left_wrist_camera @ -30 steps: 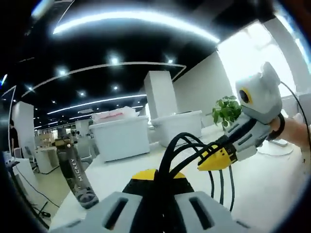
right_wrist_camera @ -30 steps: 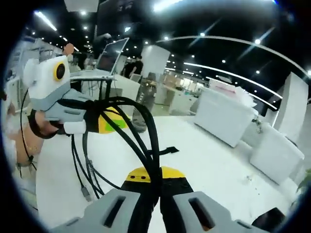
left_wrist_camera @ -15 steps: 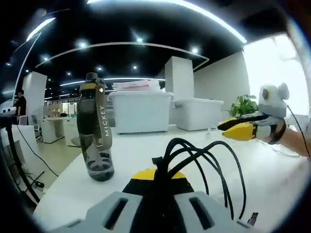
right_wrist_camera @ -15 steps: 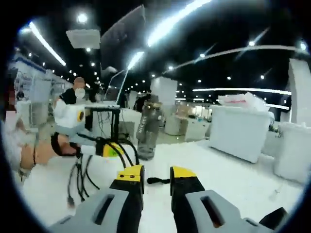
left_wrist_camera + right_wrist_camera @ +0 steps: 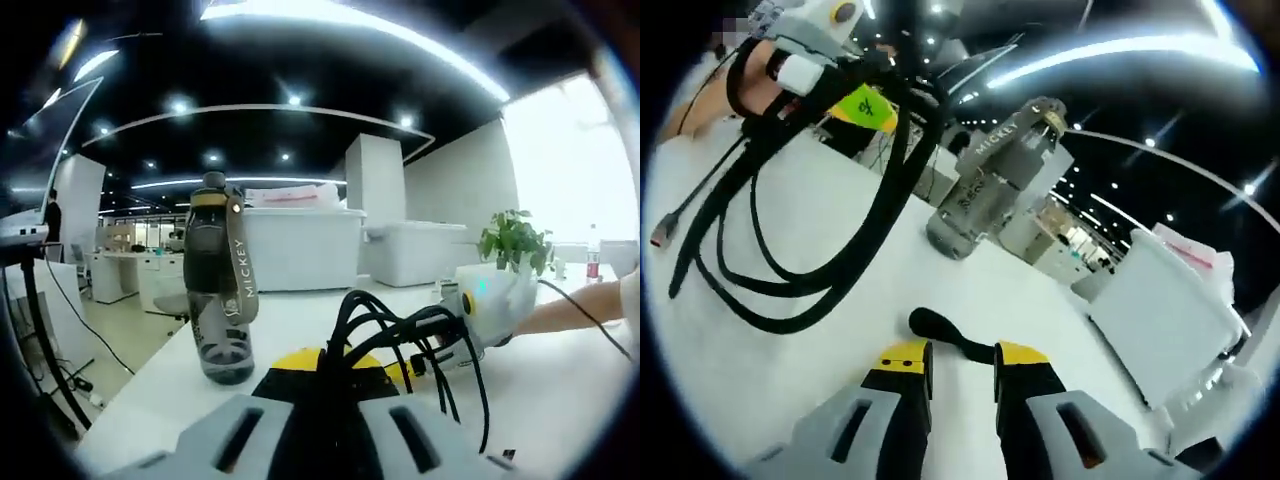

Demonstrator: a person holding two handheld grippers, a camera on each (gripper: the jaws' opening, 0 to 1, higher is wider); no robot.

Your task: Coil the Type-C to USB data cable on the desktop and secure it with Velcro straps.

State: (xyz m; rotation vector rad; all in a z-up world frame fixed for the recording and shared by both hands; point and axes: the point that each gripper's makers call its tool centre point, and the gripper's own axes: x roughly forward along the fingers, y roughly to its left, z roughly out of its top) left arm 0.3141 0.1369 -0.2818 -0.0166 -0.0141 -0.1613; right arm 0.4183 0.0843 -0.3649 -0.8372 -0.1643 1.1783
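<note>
While the left gripper clamps the coiled cable, the right gripper reaches open-jawed, empty, toward the strap.
Loose loops could spring apart if that clamp slackens.

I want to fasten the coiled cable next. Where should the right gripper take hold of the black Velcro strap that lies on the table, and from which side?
The Velcro strap lies flat on the white table, just ahead of the open right gripper. Probably best: come down from above and close across its thin middle. The rounded end looks wider.
</note>
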